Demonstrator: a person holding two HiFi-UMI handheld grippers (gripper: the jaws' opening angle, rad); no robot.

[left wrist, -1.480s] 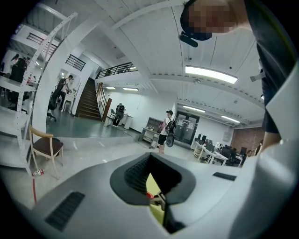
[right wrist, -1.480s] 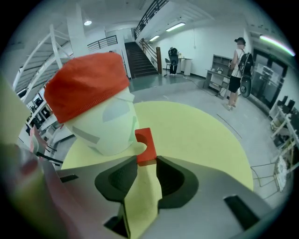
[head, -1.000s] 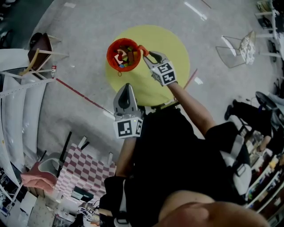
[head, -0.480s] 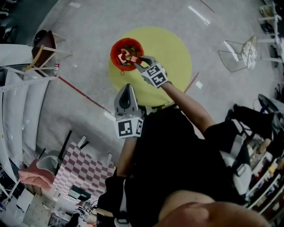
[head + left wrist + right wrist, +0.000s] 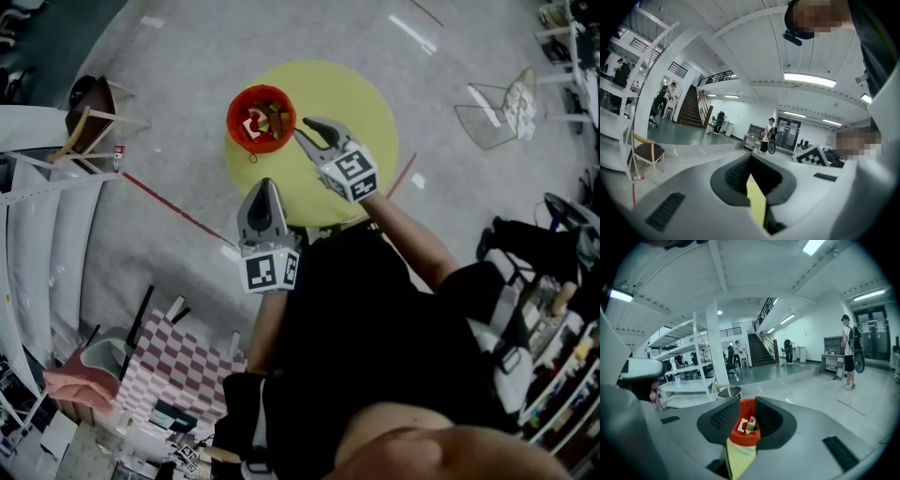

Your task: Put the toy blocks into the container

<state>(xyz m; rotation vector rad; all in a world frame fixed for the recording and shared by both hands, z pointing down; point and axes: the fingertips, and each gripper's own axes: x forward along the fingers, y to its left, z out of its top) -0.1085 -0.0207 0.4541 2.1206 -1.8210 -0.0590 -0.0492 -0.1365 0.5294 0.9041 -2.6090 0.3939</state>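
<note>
A red container holding several coloured toy blocks stands at the left edge of a round yellow table. My right gripper hovers just right of the container, its jaws apart but closing, with nothing between them. In the right gripper view the container and blocks show beyond the right gripper. My left gripper is held at the table's near edge, jaws together and empty. In the left gripper view only a strip of yellow table shows past the left gripper.
A wooden chair and white shelving stand to the left. A wire chair is at the far right. Red tape runs across the grey floor. A checked cloth lies lower left.
My right gripper carried a reddish block over the container, then drew back to the right with nothing in its jaws. The left gripper has stayed where it was.
</note>
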